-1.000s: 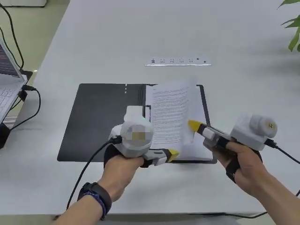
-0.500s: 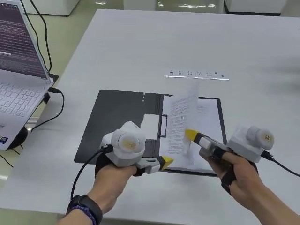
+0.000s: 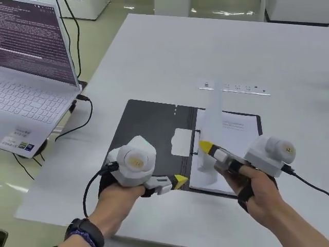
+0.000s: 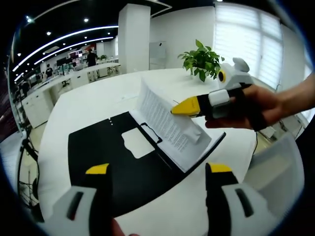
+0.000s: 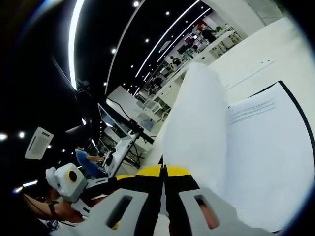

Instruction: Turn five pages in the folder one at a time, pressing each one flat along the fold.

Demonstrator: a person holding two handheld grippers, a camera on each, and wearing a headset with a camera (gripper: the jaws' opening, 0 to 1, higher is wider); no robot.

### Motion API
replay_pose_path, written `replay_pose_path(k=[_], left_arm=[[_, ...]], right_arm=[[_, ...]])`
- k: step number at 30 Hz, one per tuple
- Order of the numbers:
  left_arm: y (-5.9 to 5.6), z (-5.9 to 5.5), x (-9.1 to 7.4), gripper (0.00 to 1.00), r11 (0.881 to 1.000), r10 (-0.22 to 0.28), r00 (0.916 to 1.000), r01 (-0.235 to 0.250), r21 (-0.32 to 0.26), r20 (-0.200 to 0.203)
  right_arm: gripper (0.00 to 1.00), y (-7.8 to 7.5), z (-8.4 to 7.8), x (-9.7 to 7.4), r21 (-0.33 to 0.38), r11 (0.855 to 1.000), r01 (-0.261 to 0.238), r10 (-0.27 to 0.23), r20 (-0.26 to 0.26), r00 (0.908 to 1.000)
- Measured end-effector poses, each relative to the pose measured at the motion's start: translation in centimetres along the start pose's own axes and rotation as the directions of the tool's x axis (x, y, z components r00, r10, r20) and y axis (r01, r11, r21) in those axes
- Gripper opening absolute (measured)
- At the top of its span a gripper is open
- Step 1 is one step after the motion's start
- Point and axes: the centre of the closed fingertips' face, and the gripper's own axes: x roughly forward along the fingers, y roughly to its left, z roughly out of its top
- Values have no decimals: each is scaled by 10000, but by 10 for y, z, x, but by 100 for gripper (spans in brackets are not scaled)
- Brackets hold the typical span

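While the right claw is clenched on the lower edge of one page, that page stands nearly upright above the fold of the folder; the right gripper view shows both yellow tips pressed together, with the sheet rising from between them. The folder lies open and flat on the white tabletop; its black left cover carries a pale rectangular patch beside the spine; its right half carries the stack of printed sheets. The left claw is released, jaws wide apart, positioned at the near edge of the left cover; whether it touches the tabletop cannot be told. An open laptop stands to the left of the tabletop, well apart from the folder; a socket strip is set into the tabletop just beyond the folder's far edge.
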Motion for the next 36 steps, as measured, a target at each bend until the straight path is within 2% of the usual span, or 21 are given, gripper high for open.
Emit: replay_pose_path(k=[4,10,19,29,32,36], left_arm=[[4,-13,-9,77,9999,72,9998,-71,91,-200],[17,-18,-20,77,9992,310,9995,-313,-234,-103],[36,-18,-32,77,9965,633,9980,-628,-552,63],[45,-19,-37,78,9969,570,9982,-559,-560,174],[45,-18,-38,77,9973,562,9984,-555,-480,117],[44,-14,-38,77,9973,540,9983,-527,-516,234]], right_arm=[[0,6,-9,11,22,10000,-77,78,-219,9997],[0,9,-20,27,225,9997,-90,99,-415,9991],[0,13,-38,49,565,9984,25,15,-699,9976],[0,17,-57,68,601,9980,177,-107,-1158,9932],[0,19,-63,76,721,9972,202,-107,-1292,9916],[0,20,-71,86,657,9974,286,-179,-1568,9875]])
